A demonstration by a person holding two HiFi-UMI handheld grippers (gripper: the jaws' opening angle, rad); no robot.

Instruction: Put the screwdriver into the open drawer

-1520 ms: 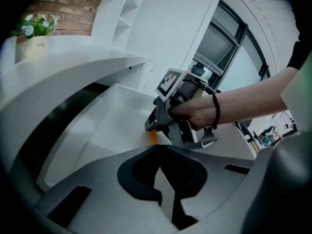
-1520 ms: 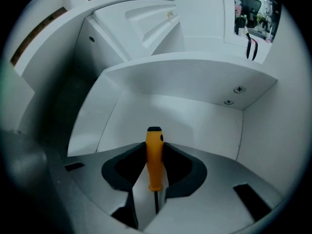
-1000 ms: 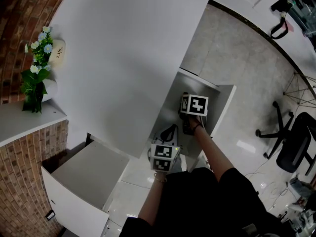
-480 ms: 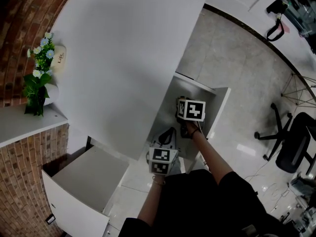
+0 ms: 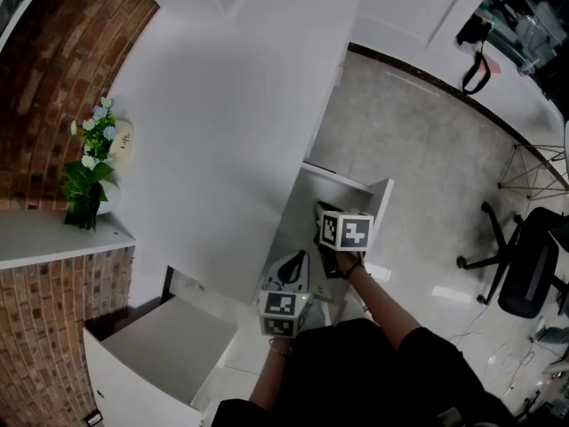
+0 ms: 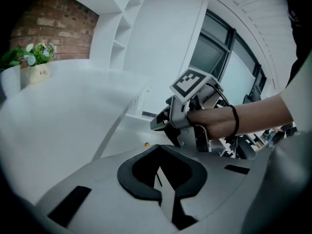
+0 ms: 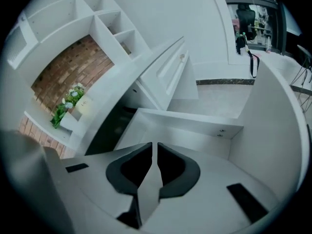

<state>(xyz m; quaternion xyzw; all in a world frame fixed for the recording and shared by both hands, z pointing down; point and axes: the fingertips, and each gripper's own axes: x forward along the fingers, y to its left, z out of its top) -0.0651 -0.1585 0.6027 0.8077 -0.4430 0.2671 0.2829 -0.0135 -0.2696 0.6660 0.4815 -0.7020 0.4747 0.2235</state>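
Can't make out screwdriver; likely light, rigid, prone to roll, so grip mid-handle. Over drawer (image 7: 195, 120), right claw (image 7: 155, 145) just closing, narrow slit, empty; left claw (image 6: 157, 148) pinched together, empty.

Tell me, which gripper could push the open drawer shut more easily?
Probably the right. The right gripper hangs over the open drawer and looks into it; its jaws have just been closing, nothing between them. The left gripper sits beside the drawer, nearer the person.
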